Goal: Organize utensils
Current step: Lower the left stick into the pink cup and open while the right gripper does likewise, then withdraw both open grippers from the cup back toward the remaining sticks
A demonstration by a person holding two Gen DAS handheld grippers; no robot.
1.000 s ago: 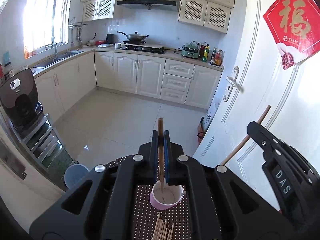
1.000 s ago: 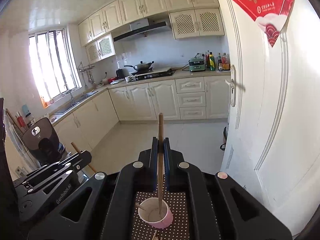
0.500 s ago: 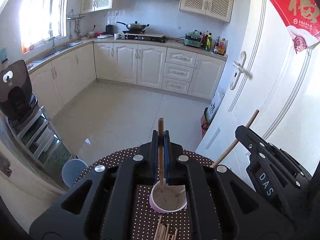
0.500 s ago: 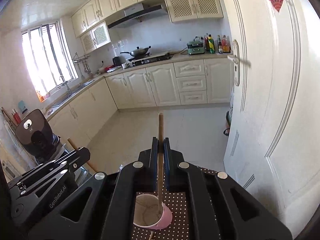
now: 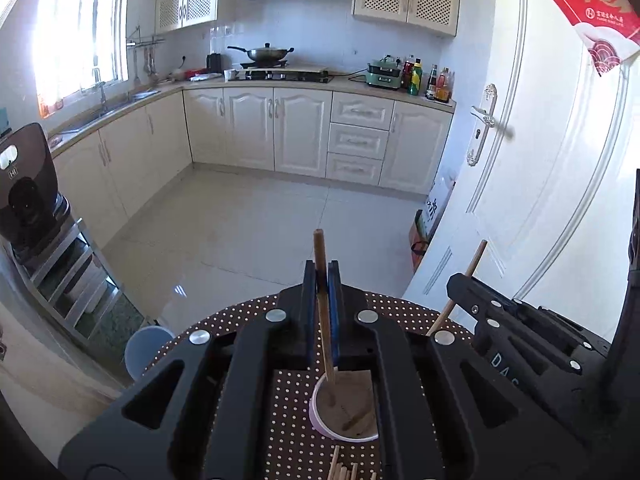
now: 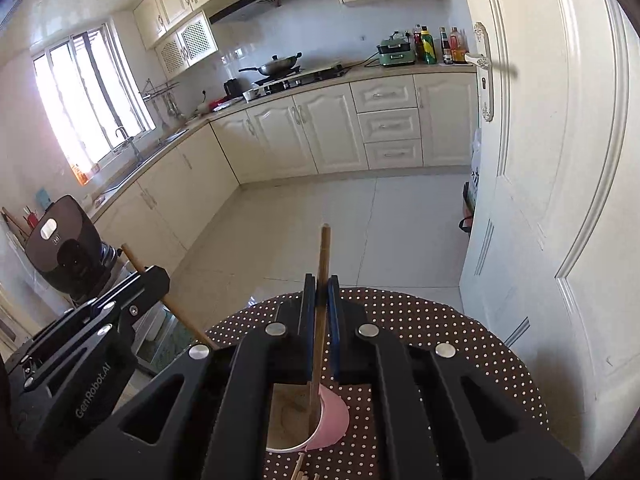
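left gripper (image 5: 322,280) clamps chopstick (image 5: 323,312) | right gripper (image 6: 322,292) clamps chopstick (image 6: 320,320) | over pink cup (image 5: 344,412)

Both wrist views look forward, close above pink cup (image 5: 344,408), sharing kitchen.

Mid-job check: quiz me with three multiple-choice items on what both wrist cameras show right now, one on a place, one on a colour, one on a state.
1. Where are the loose chopsticks?
A. On the dotted table, nearer the camera than the cup
B. On the floor
C. In the sink

2. What colour is the cup outside?
A. Green
B. Pink
C. Black

3. What is the left tool doing?
A. Open, holding nothing
B. Gripping the cup rim
C. Shut on a chopstick whose lower end is in the cup

Answers: 1 A, their ends show just below the cup; 2 B, the right wrist view shows its pink wall; 3 C, the stick is clamped between closed jaws.
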